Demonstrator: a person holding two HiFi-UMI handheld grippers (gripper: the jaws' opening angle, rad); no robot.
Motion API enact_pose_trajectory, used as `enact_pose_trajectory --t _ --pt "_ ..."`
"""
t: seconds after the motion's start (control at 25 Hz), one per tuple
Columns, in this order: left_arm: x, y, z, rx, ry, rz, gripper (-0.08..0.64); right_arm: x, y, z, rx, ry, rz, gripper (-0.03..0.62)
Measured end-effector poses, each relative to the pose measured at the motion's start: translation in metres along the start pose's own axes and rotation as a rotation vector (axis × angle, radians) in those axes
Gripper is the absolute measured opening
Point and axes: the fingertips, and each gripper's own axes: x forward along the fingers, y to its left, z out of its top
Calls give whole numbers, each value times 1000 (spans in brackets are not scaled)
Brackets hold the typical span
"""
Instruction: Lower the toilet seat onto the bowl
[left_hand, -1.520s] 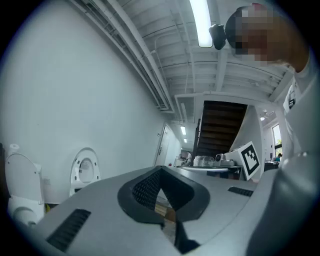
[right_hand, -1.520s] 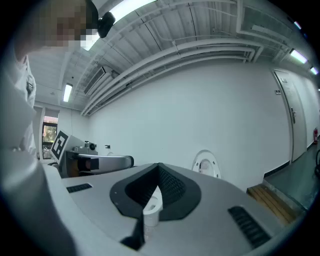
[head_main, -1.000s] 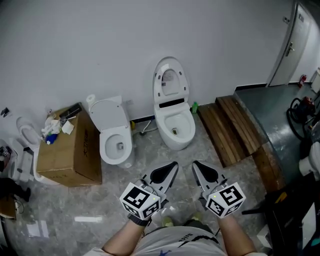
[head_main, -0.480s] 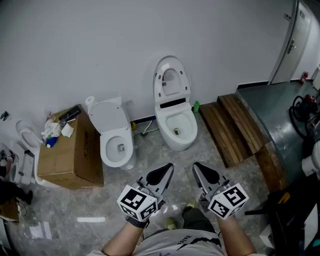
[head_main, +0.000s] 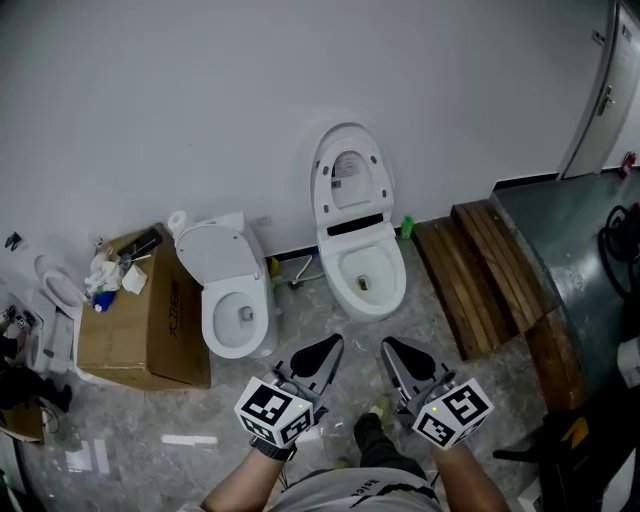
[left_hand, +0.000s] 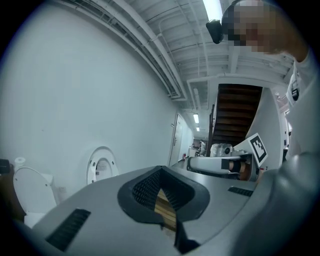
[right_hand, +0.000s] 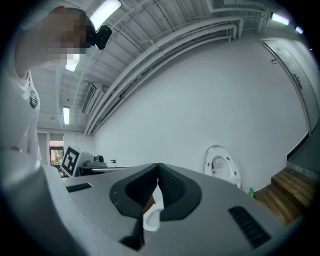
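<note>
I am holding both grippers level in front of the bowl, well short of it, with grey floor lying between us. My left gripper is sitting just to the left of the bowl's centre line, its fingers pressed together at the tips and gripping nothing. My right gripper is sitting just to the right of that line, and its fingers are likewise meeting at the tips, empty (only floor and a bit of white porcelain are showing through the slit lower down between the pads).

The toilet seat is standing upright at the back of the bowl, lifted clear of the rim and leaning with its lid against the white wall. From both gripper views it is showing as a pale oval ahead of my closed tips, off to one side.

A small green bottle is standing on the floor just to the right of the bowl, by the wall, and wooden planks are lying further right. To the left of the bowl a shorter second toilet is sitting with its own lid raised, and a cardboard box with loose clutter on top is resting further left, just beside that toilet. A door is showing far to the right of the bowl.
</note>
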Motion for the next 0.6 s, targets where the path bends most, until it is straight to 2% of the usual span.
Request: enact_pose_trajectory --t 0.36,0.6 --pt "122 62 30 15 -2 57 9 73 -108 39 -64 31 50 15" --pt "176 76 38 25 12 59 9 89 -161 55 -62 29 34 15"
